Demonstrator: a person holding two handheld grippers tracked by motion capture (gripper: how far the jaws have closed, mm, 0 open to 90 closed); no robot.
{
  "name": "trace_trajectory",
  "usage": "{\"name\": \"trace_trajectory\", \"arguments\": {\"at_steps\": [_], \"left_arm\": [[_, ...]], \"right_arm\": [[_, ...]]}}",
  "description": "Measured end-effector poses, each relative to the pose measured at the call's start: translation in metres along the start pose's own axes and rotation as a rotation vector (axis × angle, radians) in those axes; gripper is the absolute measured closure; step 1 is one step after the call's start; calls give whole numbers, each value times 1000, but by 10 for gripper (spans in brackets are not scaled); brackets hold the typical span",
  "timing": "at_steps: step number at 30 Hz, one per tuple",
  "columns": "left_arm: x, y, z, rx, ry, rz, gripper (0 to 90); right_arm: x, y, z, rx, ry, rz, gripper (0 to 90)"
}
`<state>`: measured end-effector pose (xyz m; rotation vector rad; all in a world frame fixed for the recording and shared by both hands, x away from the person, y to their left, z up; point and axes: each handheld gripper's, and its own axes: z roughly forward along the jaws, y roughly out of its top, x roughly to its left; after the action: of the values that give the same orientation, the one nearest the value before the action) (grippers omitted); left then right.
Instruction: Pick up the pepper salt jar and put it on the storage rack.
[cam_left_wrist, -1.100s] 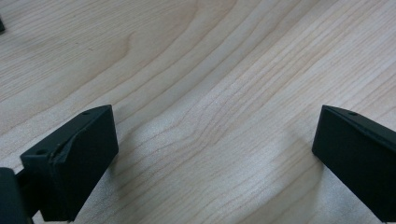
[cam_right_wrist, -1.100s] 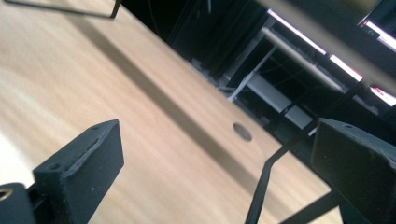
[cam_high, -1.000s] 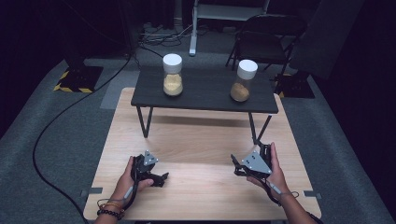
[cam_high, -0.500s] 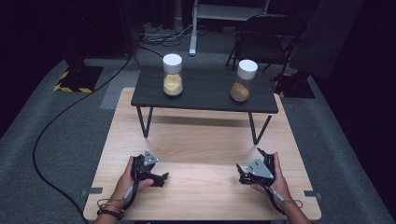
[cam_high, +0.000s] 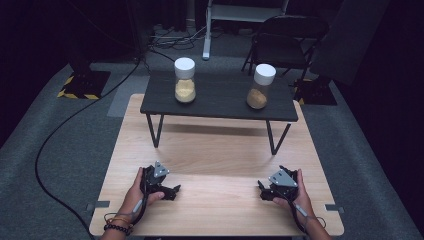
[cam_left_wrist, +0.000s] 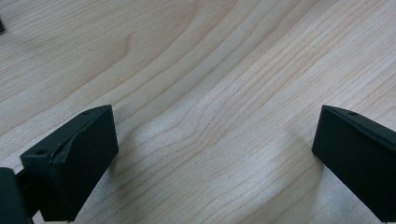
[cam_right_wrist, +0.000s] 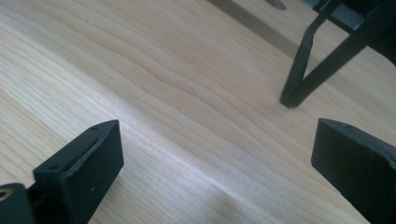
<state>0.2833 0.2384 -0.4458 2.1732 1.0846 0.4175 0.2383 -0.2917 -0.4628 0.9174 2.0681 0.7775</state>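
Observation:
Two clear jars with white lids stand on a small black stand (cam_high: 220, 112) at the far side of the wooden table (cam_high: 215, 155). The left jar (cam_high: 184, 81) holds pale yellow grains, the right jar (cam_high: 260, 87) darker tan grains. My left gripper (cam_high: 174, 191) rests low on the near left of the table, held by a hand; in the left gripper view (cam_left_wrist: 215, 154) its jaws stand wide apart over bare wood. My right gripper (cam_high: 262, 192) sits low at the near right; the right gripper view (cam_right_wrist: 217, 158) shows wide jaws with nothing between them.
One black leg of the stand (cam_right_wrist: 303, 65) rises ahead of the right gripper. A folding chair (cam_high: 285, 37) and a white post (cam_high: 207, 30) stand behind the table. A black cable (cam_high: 60, 130) runs over the grey floor at the left.
The right gripper has come down and nearer, toward the table's front edge. The left gripper has barely shifted.

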Motion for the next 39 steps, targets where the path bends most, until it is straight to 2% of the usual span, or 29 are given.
{"name": "trace_trajectory", "arguments": {"at_steps": [1,6,11,24,29,39], "left_arm": [[0,0,0,0,0,0,4],[0,0,0,0,0,0,4],[0,0,0,0,-1,0,4],[0,0,0,0,0,1,4],[0,0,0,0,-1,1,4],[0,0,0,0,-1,1,4]], "right_arm": [[-1,1,1,12,1,5,22],[-14,2,4,52,46,95,21],[-24,1,5,67,68,139,21],[-60,2,14,143,171,305,3],[-64,1,16,151,184,325,2],[-65,1,16,152,187,326,0]]}}
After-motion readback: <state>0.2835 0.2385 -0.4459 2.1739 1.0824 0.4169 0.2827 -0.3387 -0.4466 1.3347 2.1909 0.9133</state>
